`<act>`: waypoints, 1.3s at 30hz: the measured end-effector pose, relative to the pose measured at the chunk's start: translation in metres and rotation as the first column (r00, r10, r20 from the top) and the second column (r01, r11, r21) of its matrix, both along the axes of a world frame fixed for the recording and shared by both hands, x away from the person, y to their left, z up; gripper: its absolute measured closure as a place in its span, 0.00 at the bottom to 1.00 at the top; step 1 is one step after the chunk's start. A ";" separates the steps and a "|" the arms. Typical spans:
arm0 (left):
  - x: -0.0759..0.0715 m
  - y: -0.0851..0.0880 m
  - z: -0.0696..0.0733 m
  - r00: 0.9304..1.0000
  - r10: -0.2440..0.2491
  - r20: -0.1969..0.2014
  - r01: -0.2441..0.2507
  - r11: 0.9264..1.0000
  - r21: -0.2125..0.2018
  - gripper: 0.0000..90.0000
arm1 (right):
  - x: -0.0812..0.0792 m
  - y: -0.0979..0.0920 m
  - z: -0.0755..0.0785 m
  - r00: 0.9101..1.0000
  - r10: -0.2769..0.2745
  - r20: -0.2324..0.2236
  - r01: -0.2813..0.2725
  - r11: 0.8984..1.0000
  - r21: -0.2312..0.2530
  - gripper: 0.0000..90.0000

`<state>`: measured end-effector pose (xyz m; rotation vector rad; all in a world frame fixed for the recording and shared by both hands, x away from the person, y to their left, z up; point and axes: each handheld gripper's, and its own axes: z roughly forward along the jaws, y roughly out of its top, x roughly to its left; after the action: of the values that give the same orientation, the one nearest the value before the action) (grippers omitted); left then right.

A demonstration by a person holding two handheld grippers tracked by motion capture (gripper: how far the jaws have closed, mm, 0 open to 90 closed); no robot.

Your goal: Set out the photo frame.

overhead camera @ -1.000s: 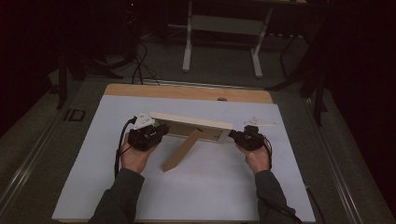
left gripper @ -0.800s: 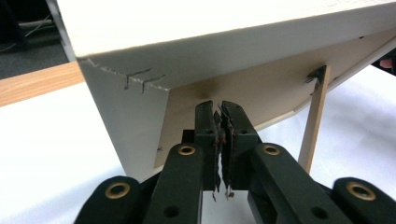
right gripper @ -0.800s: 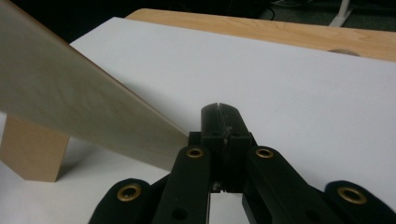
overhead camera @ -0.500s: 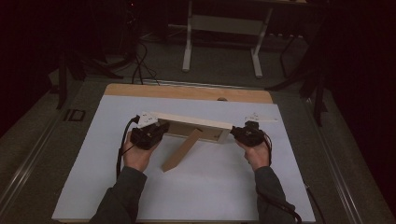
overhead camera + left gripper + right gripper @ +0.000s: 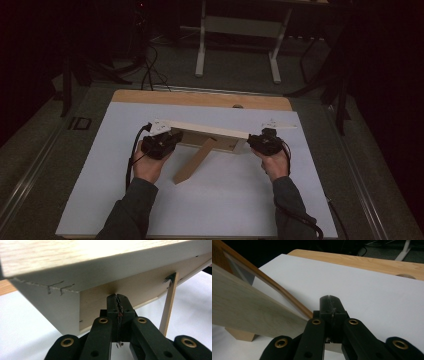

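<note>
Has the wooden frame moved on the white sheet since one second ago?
No. The wooden frame keeps its place against the table's wooden edge.

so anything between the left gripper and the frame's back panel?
Nothing visible. The left gripper, jaws shut, points straight at the wooden frame's back panel; the prop stand is off to the side.

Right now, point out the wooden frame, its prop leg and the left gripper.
wooden frame (image 5: 210, 129), high view, on its pale top edge.
prop leg (image 5: 192, 162), high view, mid-length of the slanting strip.
left gripper (image 5: 117, 298), left gripper view, at the closed jaw tips under the frame.
</note>
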<state>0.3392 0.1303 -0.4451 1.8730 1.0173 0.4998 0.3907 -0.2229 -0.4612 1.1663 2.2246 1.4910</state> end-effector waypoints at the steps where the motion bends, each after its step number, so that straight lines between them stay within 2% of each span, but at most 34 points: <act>1: 0.001 0.000 0.000 1.000 -0.001 -0.003 0.001 1.000 -0.001 1.00 | 0.000 0.000 0.000 1.000 0.000 0.000 0.000 1.000 0.000 1.00; 13: 0.007 -0.007 -0.002 1.000 -0.009 -0.015 0.009 1.000 -0.026 1.00 | -0.004 0.002 0.002 1.000 0.014 0.012 -0.014 1.000 -0.007 1.00; 31: 0.010 -0.026 0.007 0.999 -0.042 0.000 0.042 0.999 -0.031 1.00 | -0.012 0.009 0.006 0.998 0.056 0.034 -0.055 0.998 -0.017 1.00; 39: 0.011 -0.031 0.008 0.999 -0.052 0.005 0.052 0.998 -0.018 1.00 | -0.015 0.011 0.005 0.997 0.063 0.038 -0.062 0.998 -0.016 1.00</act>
<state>0.3500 0.0997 -0.4376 1.8764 0.9644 0.4631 0.3762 -0.2124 -0.4560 1.0640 2.2623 1.5048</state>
